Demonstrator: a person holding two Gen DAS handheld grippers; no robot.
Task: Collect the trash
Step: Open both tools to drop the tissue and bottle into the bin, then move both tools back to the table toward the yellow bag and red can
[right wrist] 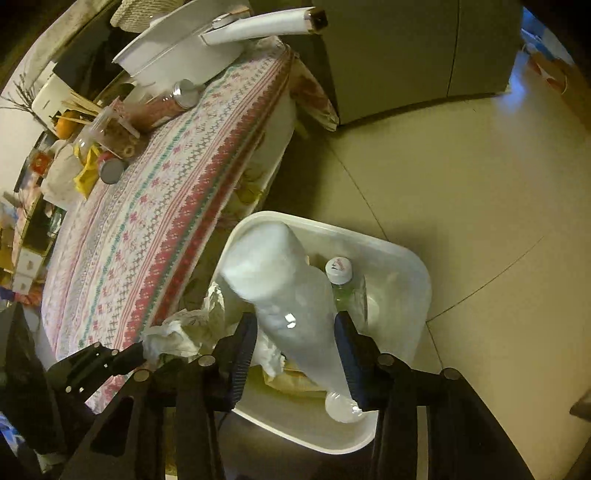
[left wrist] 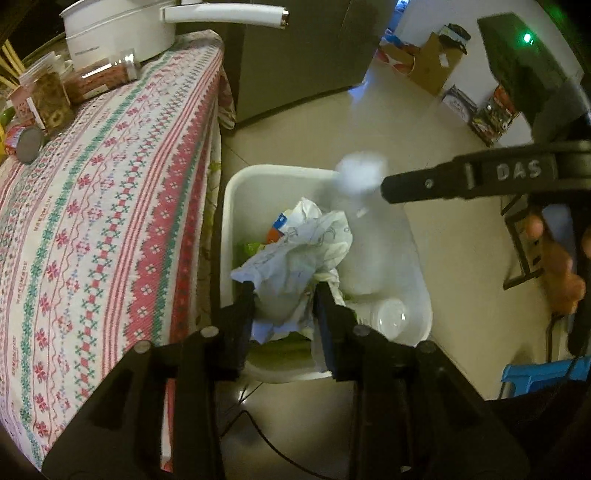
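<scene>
A white trash bin [left wrist: 236, 192] stands on the floor beside the table; it also shows in the right wrist view [right wrist: 406, 266]. My left gripper [left wrist: 284, 299] is over the bin, shut on a crumpled printed paper [left wrist: 295, 254]. My right gripper [right wrist: 295, 332] is above the bin with its jaws apart; a white translucent plastic bottle [right wrist: 288, 291] lies blurred between them, apparently loose. In the left wrist view the bottle [left wrist: 364, 221] is blurred beside the right gripper's finger [left wrist: 443, 181]. A capped clear bottle [right wrist: 343, 280] and other trash lie in the bin.
A table with a patterned red and green cloth [left wrist: 110, 206] is left of the bin, carrying a white pot [left wrist: 118, 33], jars [left wrist: 99, 79] and a can [left wrist: 26, 142]. A grey cabinet [left wrist: 295, 55] stands behind. Boxes [left wrist: 428, 59] sit on the tiled floor at the far right.
</scene>
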